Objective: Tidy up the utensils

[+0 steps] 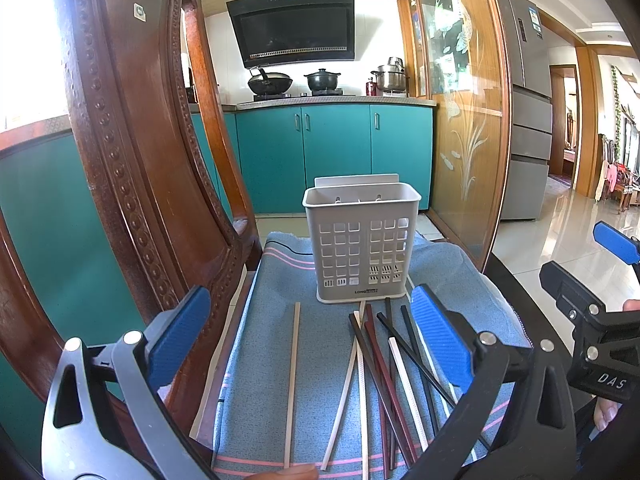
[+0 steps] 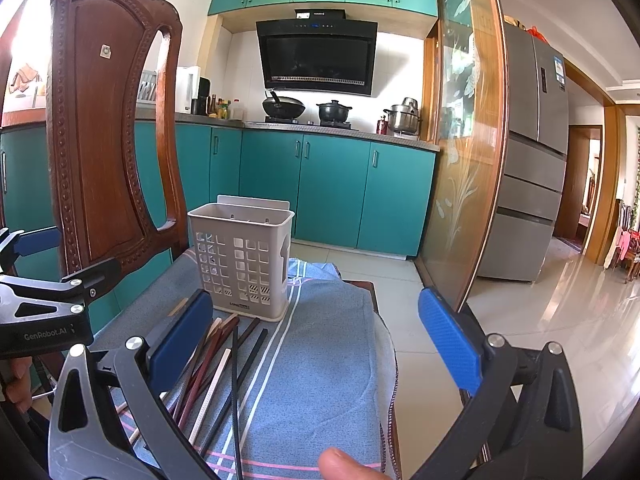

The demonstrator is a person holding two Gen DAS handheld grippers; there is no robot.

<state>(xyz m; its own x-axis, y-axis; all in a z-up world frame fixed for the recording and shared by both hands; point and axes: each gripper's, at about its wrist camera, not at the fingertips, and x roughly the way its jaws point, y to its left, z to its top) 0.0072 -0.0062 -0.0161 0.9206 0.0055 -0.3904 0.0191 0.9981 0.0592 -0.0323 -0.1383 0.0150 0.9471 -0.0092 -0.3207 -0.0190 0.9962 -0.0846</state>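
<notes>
A white slotted utensil holder (image 1: pixel 361 240) stands upright and looks empty at the far end of a blue cloth (image 1: pixel 260 360); it also shows in the right wrist view (image 2: pixel 241 261). Several chopsticks (image 1: pixel 384 372), black, dark red and white, lie loose in a pile in front of it, and one pale chopstick (image 1: pixel 293 384) lies apart to the left. The pile also shows in the right wrist view (image 2: pixel 218 372). My left gripper (image 1: pixel 310 340) is open above the chopsticks, empty. My right gripper (image 2: pixel 316 348) is open and empty over the cloth, right of the pile.
A carved wooden chair back (image 1: pixel 132 168) rises close on the left. The cloth (image 2: pixel 320 360) covers a small surface whose right edge drops to the tiled floor (image 2: pixel 540 340). A glass sliding door (image 2: pixel 468 140) stands to the right. Teal kitchen cabinets (image 1: pixel 332 156) lie beyond.
</notes>
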